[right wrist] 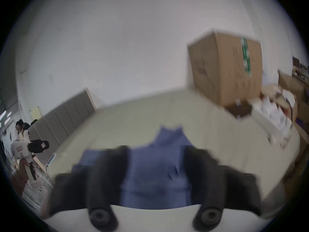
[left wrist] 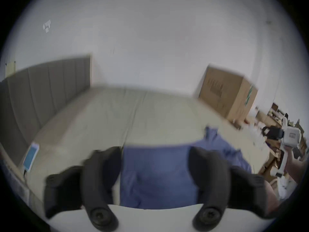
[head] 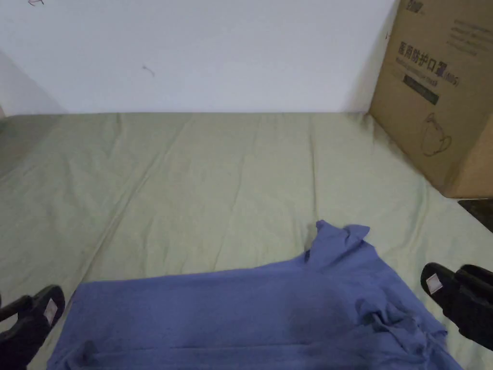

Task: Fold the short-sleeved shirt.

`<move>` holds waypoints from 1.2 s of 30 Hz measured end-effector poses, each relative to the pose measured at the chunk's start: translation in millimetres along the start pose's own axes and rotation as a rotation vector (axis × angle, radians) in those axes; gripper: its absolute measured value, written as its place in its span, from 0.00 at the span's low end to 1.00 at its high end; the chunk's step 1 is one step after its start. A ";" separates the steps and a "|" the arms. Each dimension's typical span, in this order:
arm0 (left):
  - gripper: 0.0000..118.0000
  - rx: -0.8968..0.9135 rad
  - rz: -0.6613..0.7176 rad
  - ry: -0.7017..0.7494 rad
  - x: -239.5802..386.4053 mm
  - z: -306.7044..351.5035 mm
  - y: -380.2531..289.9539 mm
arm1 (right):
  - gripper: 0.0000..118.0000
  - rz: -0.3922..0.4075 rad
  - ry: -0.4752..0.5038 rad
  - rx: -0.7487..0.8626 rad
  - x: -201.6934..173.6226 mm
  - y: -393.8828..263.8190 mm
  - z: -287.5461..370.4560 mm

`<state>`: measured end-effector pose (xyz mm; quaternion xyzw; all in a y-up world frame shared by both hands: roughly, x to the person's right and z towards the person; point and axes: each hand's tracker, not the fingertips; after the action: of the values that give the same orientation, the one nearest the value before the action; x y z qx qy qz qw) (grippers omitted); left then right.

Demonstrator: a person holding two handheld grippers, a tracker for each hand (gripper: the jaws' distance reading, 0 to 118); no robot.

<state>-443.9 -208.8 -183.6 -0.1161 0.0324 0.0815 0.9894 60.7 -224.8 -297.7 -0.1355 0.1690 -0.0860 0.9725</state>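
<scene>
A blue short-sleeved shirt lies on the pale green bed sheet, close to the near edge. One sleeve points toward the wall, and the cloth is bunched at its right end. My left gripper hovers just off the shirt's left edge, open and empty. My right gripper stands open beside the shirt's right end. In the left gripper view the jaws of the left gripper stand wide apart over the shirt. In the right gripper view, the right gripper is likewise spread above the shirt.
A large cardboard box stands at the bed's far right corner against the white wall. A grey padded headboard lines the left side, with a flat tablet-like device near it. Clutter sits beyond the bed's right edge.
</scene>
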 end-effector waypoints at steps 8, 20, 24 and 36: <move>0.00 -0.139 -0.020 0.070 -5.6 -79.7 32.2 | 0.03 -0.072 0.093 0.046 -45.0 9.9 -44.5; 0.96 -0.674 0.029 0.132 -133.0 -290.0 -68.3 | 0.03 -0.135 0.051 -0.199 -19.7 -24.8 -103.8; 0.97 -0.765 -0.042 0.159 -136.1 -307.9 -114.8 | 0.03 -0.134 0.024 -0.238 -17.1 -27.1 -118.0; 0.02 -0.476 -0.072 0.107 -54.5 -233.6 -71.2 | 0.11 -0.210 -0.011 -0.596 90.0 -16.9 -241.6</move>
<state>-496.1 -340.5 -389.9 -0.3512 0.0604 0.0455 0.9333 57.1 -316.7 -539.2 -0.4316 0.1664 -0.1318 0.8767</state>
